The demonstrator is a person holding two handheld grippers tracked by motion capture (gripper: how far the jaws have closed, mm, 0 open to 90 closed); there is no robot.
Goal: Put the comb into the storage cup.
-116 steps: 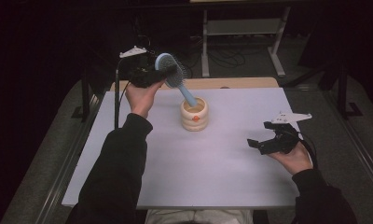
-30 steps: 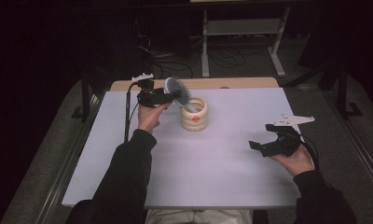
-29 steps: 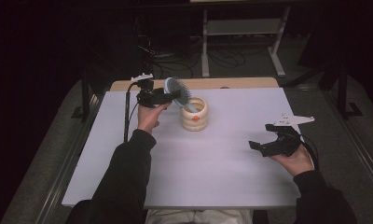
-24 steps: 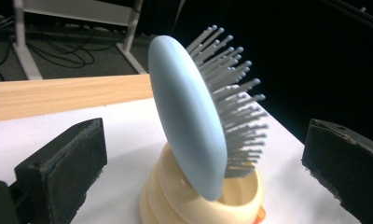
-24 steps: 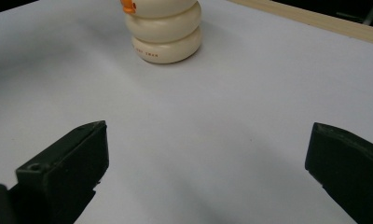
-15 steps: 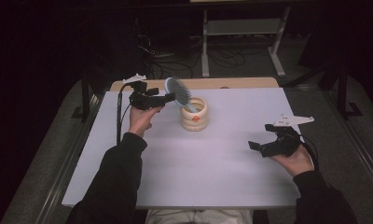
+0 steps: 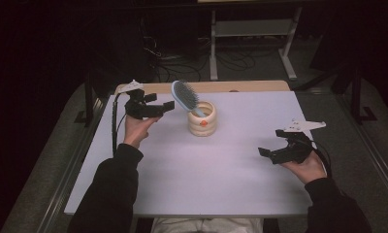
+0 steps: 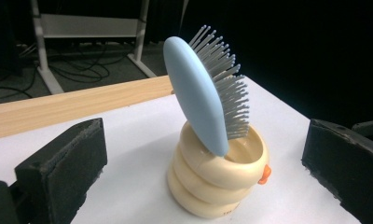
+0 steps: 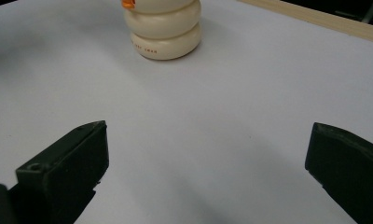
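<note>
A light blue hairbrush (image 7: 185, 95) stands handle-down in a cream ringed holder (image 7: 202, 120) at the back middle of the white table (image 7: 231, 184), leaning to the left with its grey bristles up. My left gripper (image 7: 169, 106) hovers just left of the brush, open and apart from it. In the left gripper view the brush (image 8: 198, 98) and holder (image 8: 217, 177) stand beyond the spread jaws of the left gripper (image 8: 203, 156). My right gripper (image 7: 267, 152) rests open near the table's right edge. Ahead of the right gripper (image 9: 205, 163) is the holder (image 9: 163, 28).
A wooden strip (image 7: 240, 86) runs along the table's far edge. Behind it a metal rack (image 7: 250, 29) and cables sit on the dark floor. Bare white tabletop lies between the two grippers and in front of the holder.
The left gripper lowered the brush into the holder, let go of it and drew back a little to the left. The right gripper stayed put.
</note>
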